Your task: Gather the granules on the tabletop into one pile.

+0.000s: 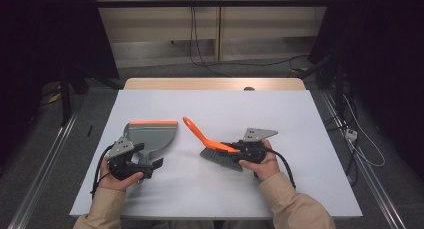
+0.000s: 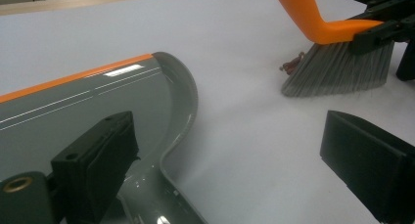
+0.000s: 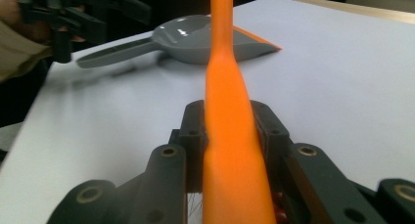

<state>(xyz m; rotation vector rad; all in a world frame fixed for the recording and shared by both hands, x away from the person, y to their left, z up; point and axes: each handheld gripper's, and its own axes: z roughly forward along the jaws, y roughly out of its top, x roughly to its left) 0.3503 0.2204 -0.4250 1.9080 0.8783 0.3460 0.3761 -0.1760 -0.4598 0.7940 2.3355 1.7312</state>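
Right gripper (image 3: 230,131) is clamped on the brush (image 1: 220,151), jaws pinching the orange handle just above the bristle block. Left gripper (image 1: 145,166) has its jaws spread wide; one jaw sits over the dustpan (image 1: 152,136) near where the pan narrows into its handle, the other stands off to the side over bare table (image 1: 310,154). Nothing is gripped there.

Position: brush rests bristles-down on the white table, right of centre, handle slanting up and away toward the dustpan. Dustpan lies flat left of centre, apart from the brush, its orange lip on the far side. A small reddish scrap (image 2: 292,65) lies at the bristle edge.

Looks: brush has a smooth orange plastic handle and dense grey bristles. Dustpan is glossy grey plastic with an orange strip along the lip.

Handling, judged: both probably light and rigid. The glossy handle may slip or twist between flat pads, so a hold low near the bristle block suits sweeping. Bristles are soft and will splay under pressure. The dustpan is best taken by its narrow handle.
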